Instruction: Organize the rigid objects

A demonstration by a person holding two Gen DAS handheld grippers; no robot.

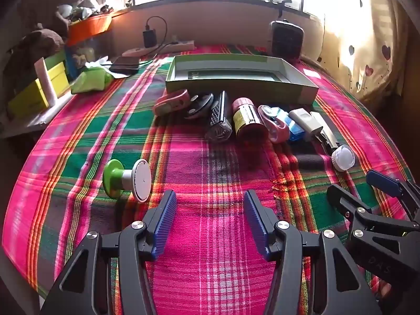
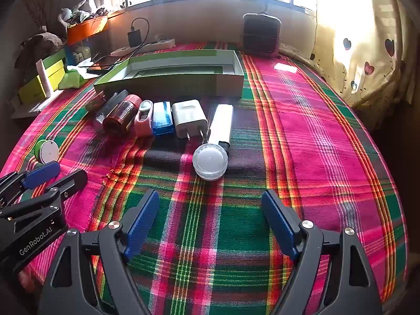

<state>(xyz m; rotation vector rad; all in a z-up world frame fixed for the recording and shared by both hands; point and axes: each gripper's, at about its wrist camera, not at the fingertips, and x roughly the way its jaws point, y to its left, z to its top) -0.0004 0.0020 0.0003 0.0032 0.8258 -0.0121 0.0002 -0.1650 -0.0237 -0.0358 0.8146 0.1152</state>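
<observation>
A row of small objects lies in front of an open green box (image 1: 236, 85) (image 2: 168, 84): a pink case (image 1: 172, 102), a black disc (image 1: 199, 105), a clear grater-like tube (image 1: 219, 118), a brown jar (image 1: 248, 120) (image 2: 119, 116), a pink holder (image 2: 143, 119), a blue box (image 2: 163, 120), a white charger (image 2: 189, 118), a white tube (image 2: 220, 124). A clear round jar (image 2: 210, 161) (image 1: 342, 157) lies just ahead of my open, empty right gripper (image 2: 210, 202). A green-and-white knob (image 1: 127, 179) (image 2: 46, 151) lies left of my open, empty left gripper (image 1: 210, 199).
The plaid cloth (image 1: 210, 168) covers a bed. A black heater (image 2: 261, 35) stands at the back. A power strip with charger (image 1: 160, 46), a phone (image 1: 124, 65) and yellow-green boxes (image 1: 39, 89) sit at the back left. A curtain (image 2: 367, 39) hangs right.
</observation>
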